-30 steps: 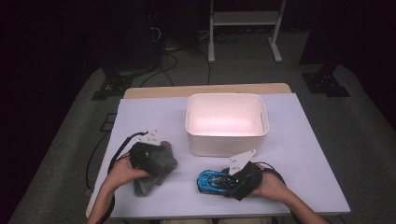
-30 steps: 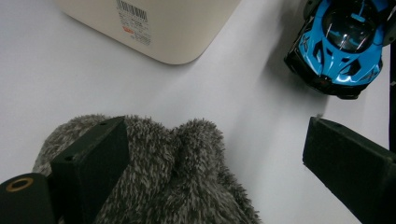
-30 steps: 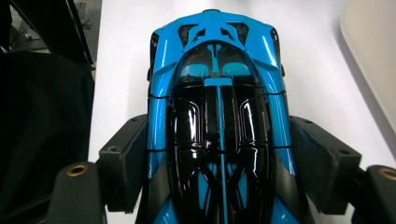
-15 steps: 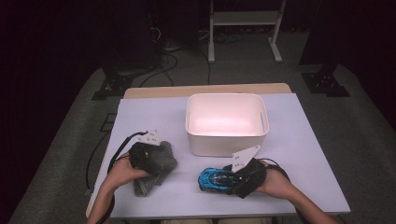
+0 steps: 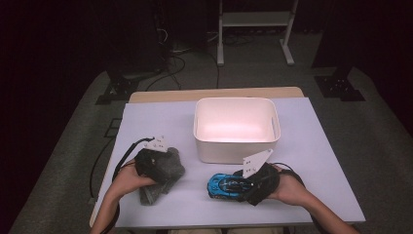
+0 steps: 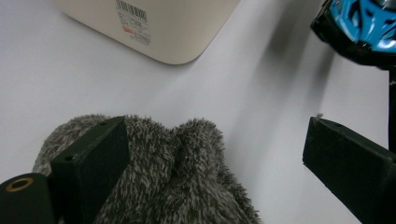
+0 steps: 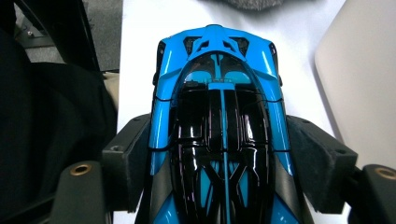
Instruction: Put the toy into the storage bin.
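A blue and black toy car (image 7: 219,93) sits lengthwise between the jaws of my right gripper (image 7: 223,163), and both pads press on its sides. In the high view the car (image 5: 221,186) hangs just above the white table near the front edge, with the right gripper (image 5: 246,184) behind it. My left gripper (image 6: 217,163) stands wide open over a grey plush toy (image 6: 177,177). One jaw rests on the fur and the other is out over bare table. In the high view the plush (image 5: 168,174) lies at the front left under the left gripper (image 5: 157,165).
A white plastic bin (image 5: 236,127) stands empty at the table's middle, just behind the car. The white tabletop (image 5: 316,161) ends close in front of both hands. Cables trail off the left side, and dark stands rise from the floor beyond the far edge.
My right gripper has risen a little with the blue car in its jaws. The left gripper and the plush have stayed put.
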Tool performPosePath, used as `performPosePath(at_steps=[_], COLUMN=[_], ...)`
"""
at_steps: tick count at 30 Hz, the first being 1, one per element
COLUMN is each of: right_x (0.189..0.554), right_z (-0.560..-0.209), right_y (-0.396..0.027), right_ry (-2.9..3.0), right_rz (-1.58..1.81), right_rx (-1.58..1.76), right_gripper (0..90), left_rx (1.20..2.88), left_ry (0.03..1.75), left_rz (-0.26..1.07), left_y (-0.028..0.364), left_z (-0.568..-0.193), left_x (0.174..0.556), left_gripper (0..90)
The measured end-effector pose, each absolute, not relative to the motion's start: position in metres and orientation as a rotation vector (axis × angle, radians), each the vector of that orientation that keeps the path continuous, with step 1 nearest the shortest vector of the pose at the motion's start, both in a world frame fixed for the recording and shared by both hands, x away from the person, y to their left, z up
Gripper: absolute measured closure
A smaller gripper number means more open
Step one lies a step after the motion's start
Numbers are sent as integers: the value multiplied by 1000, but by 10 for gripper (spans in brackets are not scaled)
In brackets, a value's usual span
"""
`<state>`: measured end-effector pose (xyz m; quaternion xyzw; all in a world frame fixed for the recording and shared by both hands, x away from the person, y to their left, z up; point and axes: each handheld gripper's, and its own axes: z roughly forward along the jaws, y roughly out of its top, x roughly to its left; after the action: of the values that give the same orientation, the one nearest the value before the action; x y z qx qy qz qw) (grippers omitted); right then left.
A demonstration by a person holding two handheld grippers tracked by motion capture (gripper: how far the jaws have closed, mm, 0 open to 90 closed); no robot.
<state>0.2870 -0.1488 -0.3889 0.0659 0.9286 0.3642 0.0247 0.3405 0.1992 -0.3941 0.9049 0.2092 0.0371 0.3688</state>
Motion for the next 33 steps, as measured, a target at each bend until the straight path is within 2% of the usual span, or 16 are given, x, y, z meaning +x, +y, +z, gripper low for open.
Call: performPosePath(at_steps=[17,33], right_x=[288,324], right_z=[-312,-251], right_y=[-151,-153], right_ry=[2842,2795], right_rz=[1155,1132], right_rx=[126,123], right_gripper=[269,268], left_rx=[2296,2279], left_ry=[542,551], left_rz=[104,94], left_y=[203,206], left_z=[-391,-394], left_x=[342,346], left_gripper=[65,65])
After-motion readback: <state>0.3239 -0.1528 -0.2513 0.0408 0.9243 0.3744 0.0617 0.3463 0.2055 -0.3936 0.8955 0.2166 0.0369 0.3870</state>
